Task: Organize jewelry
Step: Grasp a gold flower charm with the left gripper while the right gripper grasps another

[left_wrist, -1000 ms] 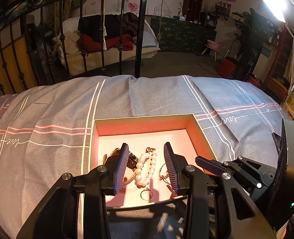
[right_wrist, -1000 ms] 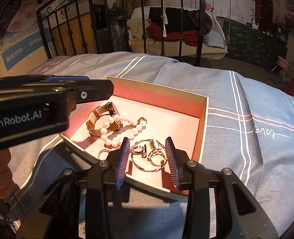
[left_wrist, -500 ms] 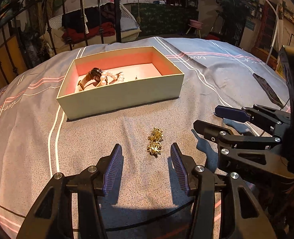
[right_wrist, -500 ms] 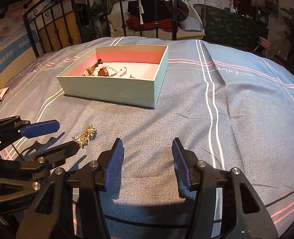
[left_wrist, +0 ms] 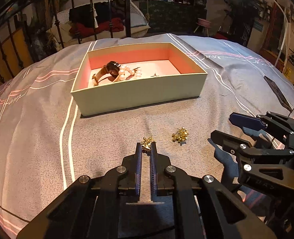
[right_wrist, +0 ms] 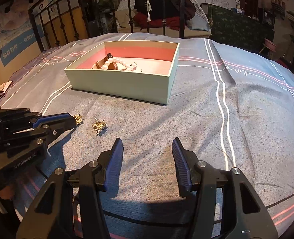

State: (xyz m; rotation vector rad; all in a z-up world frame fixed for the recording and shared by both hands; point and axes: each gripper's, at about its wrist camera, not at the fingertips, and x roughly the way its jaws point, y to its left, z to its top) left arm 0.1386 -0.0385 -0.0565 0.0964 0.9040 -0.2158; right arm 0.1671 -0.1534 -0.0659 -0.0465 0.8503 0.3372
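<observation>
The jewelry box (left_wrist: 139, 93) rests open-topped on the grey striped bedspread (left_wrist: 37, 139), its long axis running left to right across both wrist views, with a pearl bracelet (left_wrist: 127, 72) and a brown strap (left_wrist: 101, 75) lying toward its left end. The left gripper (left_wrist: 146, 146) is closing — its jaws stand nearly together, pinching a small gold earring (left_wrist: 147, 142) at the fingertips, on the bedspread in front of the box. A second gold earring (left_wrist: 180, 136) lies just to its right, untouched, while the right gripper (right_wrist: 147, 147) hovers with jaws about half apart and nothing between them.
</observation>
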